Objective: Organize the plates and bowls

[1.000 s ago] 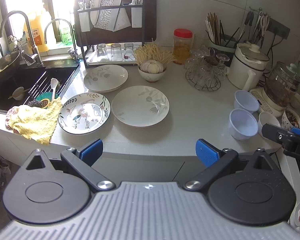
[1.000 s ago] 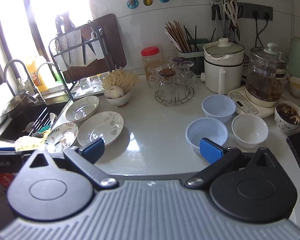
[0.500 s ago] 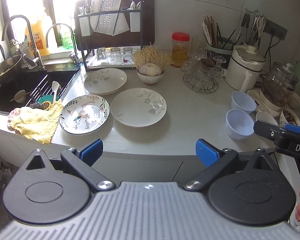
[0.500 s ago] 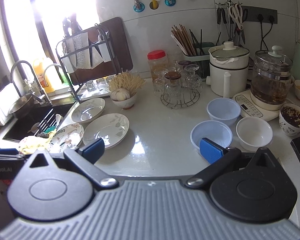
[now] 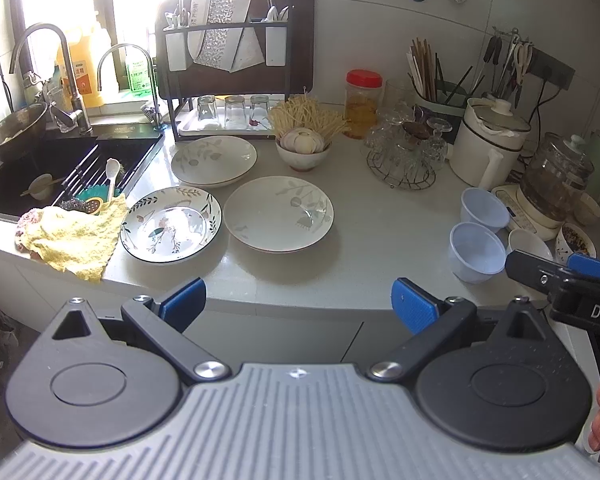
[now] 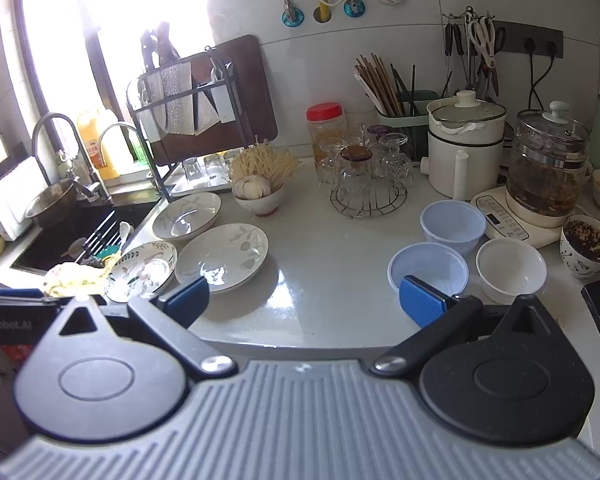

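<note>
Plates (image 5: pixel 278 214) on counter (image 5: pixel 380 248), both jaws wide

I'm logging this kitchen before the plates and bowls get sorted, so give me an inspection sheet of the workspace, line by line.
Surface: pale countertop, glossy, bare in the middle.
Job's things: three plates lie apart near the sink, one with a dark-leaf pattern, one with a pale-leaf pattern, one behind them; two blue bowls and a white bowl on the right, none stacked.
Clutter: yellow cloth, garlic bowl, glasses on a wire stand, red-lidded jar.
Grippers: left gripper and right gripper open, empty, short of the counter edge.
Cables: two black cords hang from wall sockets.
Surroundings: sink, dish rack, white cooker, glass kettle.
</note>
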Action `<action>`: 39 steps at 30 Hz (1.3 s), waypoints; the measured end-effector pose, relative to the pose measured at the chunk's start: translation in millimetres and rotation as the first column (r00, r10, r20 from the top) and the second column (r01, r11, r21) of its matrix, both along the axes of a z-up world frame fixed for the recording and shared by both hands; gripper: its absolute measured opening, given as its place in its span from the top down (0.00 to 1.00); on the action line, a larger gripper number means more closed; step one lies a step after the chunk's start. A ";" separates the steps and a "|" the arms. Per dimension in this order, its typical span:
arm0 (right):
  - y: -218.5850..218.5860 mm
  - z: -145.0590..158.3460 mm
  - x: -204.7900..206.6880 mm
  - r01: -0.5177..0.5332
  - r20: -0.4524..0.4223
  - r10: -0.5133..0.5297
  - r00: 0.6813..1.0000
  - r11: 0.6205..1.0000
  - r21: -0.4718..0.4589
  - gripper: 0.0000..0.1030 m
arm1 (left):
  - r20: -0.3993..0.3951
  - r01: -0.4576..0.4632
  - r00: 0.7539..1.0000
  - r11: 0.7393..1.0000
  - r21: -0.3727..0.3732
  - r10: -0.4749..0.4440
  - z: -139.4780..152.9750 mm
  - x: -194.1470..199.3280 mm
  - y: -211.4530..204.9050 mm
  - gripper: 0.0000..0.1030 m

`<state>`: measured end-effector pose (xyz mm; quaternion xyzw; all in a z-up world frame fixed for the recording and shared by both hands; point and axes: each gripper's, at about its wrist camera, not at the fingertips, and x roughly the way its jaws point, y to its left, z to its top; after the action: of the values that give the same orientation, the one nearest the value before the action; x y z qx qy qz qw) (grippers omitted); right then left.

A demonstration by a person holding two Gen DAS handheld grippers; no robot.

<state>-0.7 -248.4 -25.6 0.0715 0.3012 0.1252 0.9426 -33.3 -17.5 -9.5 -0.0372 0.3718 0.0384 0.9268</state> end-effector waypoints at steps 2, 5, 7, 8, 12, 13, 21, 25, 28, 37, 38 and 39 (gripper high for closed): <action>2.4 0.3 0.2 -0.007 -0.002 0.007 1.000 1.000 -0.003 0.00 | 0.001 -0.001 1.000 1.000 -0.001 0.001 0.3 -0.4 0.4 0.02; 5.0 1.9 -0.5 -0.016 0.003 0.016 1.000 1.000 -0.009 0.00 | 0.004 -0.004 1.000 1.000 -0.004 0.004 0.1 -2.5 1.7 0.02; 6.2 2.1 -1.2 -0.025 0.005 0.025 1.000 1.000 -0.009 0.00 | 0.000 -0.010 1.000 1.000 -0.010 0.010 -1.1 -4.1 2.7 0.02; 6.7 1.8 -1.3 -0.030 0.003 0.030 1.000 0.999 -0.010 0.00 | -0.004 -0.012 1.000 1.000 -0.013 0.012 -1.8 -5.2 2.9 0.02; 9.3 0.2 -5.8 -0.057 0.000 0.057 0.998 0.998 -0.032 0.00 | -0.003 -0.020 1.000 1.000 -0.015 0.020 -3.7 -11.6 0.8 0.02; 9.1 0.1 -6.7 -0.061 0.000 0.061 0.998 0.998 -0.034 0.00 | -0.004 -0.023 1.000 1.000 -0.017 0.023 -4.3 -12.7 0.4 0.02; 7.1 -0.2 -8.4 -0.069 -0.009 0.069 0.998 0.997 -0.036 0.00 | -0.020 -0.055 0.998 0.998 -0.026 0.054 -10.2 -24.8 -1.5 0.02; 10.5 0.2 -9.8 -0.091 -0.019 0.090 0.996 0.995 -0.049 0.00 | -0.028 -0.064 0.998 0.997 -0.040 0.062 -9.7 -25.6 -3.7 0.02; 12.0 -0.9 -10.2 -0.099 -0.024 0.097 0.995 0.993 -0.062 0.00 | -0.030 -0.078 0.997 0.996 -0.034 0.077 -10.8 -26.3 -2.3 0.02; 15.6 -3.8 -8.8 -0.107 -0.030 0.105 0.994 0.992 -0.074 0.00 | -0.063 -0.115 0.992 0.992 -0.057 0.112 -24.6 -21.0 8.0 0.02; 15.6 -3.1 -8.3 -0.099 -0.026 0.098 0.995 0.993 -0.071 0.00 | -0.063 -0.120 0.991 0.991 -0.058 0.116 -24.7 -19.4 9.6 0.02; 15.6 -2.5 -7.9 -0.091 -0.020 0.090 0.996 0.994 -0.066 0.00 | -0.060 -0.123 0.991 0.991 -0.059 0.119 -24.7 -18.6 11.8 0.02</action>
<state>-8.6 -232.7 -28.1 0.0274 0.3163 0.1570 0.9352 -51.9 -5.7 -34.2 -0.0873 0.3958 0.0840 0.9103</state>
